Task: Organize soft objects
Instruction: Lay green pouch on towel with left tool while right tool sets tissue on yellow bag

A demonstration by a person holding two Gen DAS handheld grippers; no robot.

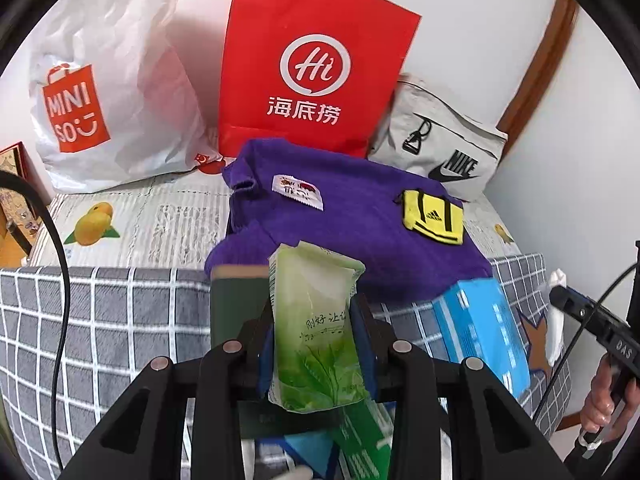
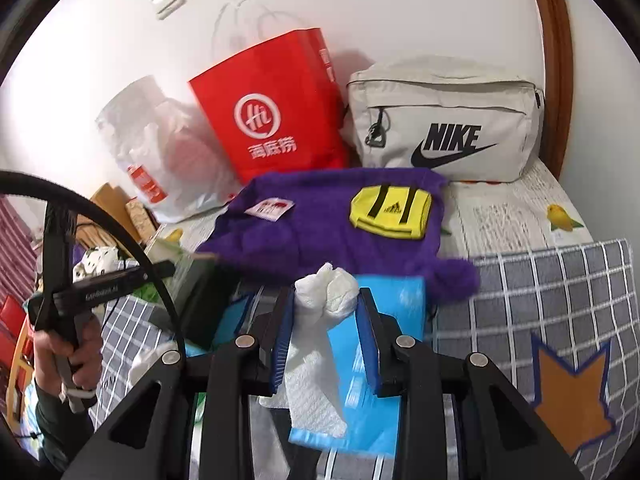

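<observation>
Where the bed meets the wall, a white Miniso bag [image 1: 116, 80] stands furthest left, a red paper bag [image 1: 316, 64] just beside it, and a grey Nike pouch [image 1: 444, 140] at the right. In front of them a purple sweater [image 1: 360, 216] lies spread on the bed, with a small white packet [image 1: 298, 192] and a yellow Adidas pouch [image 1: 434, 216] on top of it. Nearer, on the grey checked cover [image 1: 120, 312], the left gripper [image 1: 316, 320] has its jaws closed against a green tissue pack [image 1: 316, 328], held upright above the cover. To its right a blue pack [image 1: 480, 320] lies on the cover at the sweater's near edge. The right gripper [image 2: 326, 332] pinches a crumpled white tissue [image 2: 320, 320] over that blue pack, its jaws narrowed around the paper.
</observation>
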